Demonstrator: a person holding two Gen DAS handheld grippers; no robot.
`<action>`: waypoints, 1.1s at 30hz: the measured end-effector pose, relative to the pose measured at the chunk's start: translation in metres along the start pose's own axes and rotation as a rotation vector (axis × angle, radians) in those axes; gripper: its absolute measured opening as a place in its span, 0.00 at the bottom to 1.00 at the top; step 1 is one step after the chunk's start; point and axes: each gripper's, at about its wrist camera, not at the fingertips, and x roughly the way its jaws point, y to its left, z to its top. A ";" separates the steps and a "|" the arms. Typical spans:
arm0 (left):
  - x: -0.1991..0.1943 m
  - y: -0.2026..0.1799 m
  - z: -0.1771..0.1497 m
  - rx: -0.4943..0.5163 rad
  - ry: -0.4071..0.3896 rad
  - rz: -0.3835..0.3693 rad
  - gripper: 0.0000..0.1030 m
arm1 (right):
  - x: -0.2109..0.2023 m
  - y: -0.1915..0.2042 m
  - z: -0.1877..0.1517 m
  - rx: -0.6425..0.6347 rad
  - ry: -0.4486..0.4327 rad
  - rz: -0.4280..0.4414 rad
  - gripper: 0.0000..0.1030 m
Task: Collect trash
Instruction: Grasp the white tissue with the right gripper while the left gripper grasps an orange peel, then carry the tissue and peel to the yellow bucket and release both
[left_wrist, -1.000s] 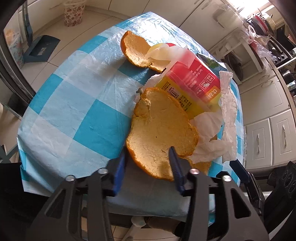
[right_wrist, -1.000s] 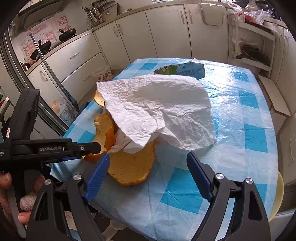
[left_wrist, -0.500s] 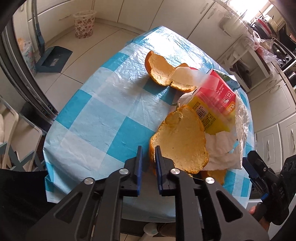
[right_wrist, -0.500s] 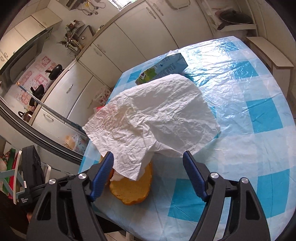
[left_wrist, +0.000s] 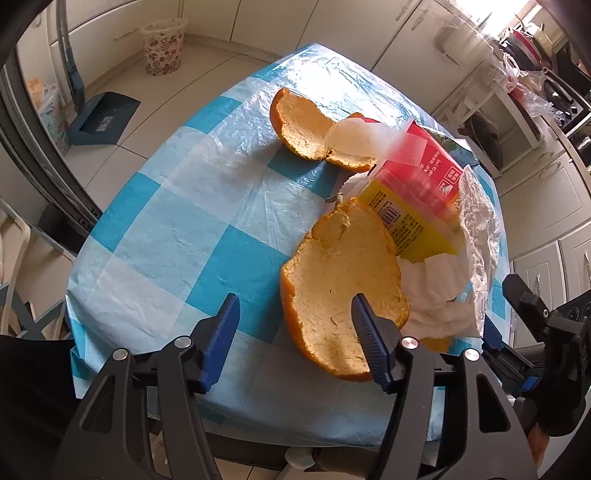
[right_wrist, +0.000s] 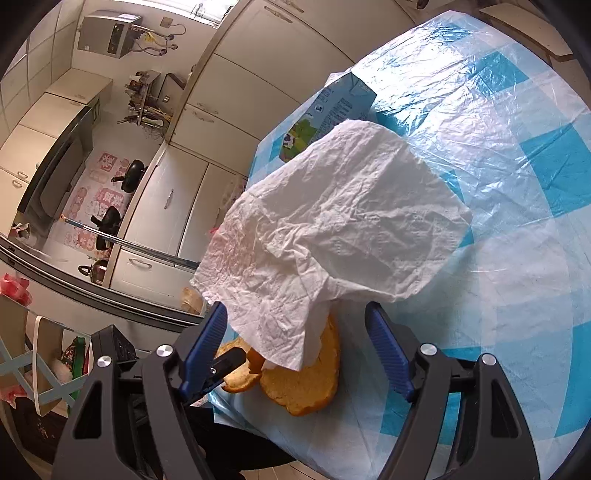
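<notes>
A large orange peel (left_wrist: 343, 295) lies pith-up near the table's front edge, and a second peel (left_wrist: 306, 125) lies farther back. Between them rests a red and yellow carton (left_wrist: 417, 192) with crumpled white tissue (left_wrist: 439, 295) at its right. My left gripper (left_wrist: 295, 332) hovers over the near peel's left edge. Its jaws are opening, and the pads are not pressing on the peel. My right gripper (right_wrist: 295, 343) is open, low over the tissue (right_wrist: 332, 229), whose bottom corner hangs between the fingers. The peel (right_wrist: 303, 380) shows under that corner.
A blue checked plastic cloth (left_wrist: 177, 236) covers the table. A blue milk carton (right_wrist: 332, 107) lies behind the tissue. On the floor stand a patterned waste basket (left_wrist: 164, 46) and a dustpan (left_wrist: 103, 118). Cupboards ring the room, and a chair (left_wrist: 14, 251) stands at the left.
The left jaws narrowed almost shut beside the near peel's edge, then spread wide again without lifting it. The right gripper rolled and came closer to the tissue.
</notes>
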 end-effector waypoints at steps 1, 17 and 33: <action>0.001 -0.002 0.000 0.005 -0.007 0.009 0.58 | 0.001 -0.002 0.001 0.018 -0.005 0.009 0.69; -0.016 0.003 0.005 0.032 -0.117 0.060 0.07 | -0.038 -0.005 0.014 -0.034 -0.121 0.056 0.14; -0.050 0.007 0.004 0.029 -0.257 0.085 0.07 | -0.056 -0.020 0.017 0.007 -0.135 0.023 0.30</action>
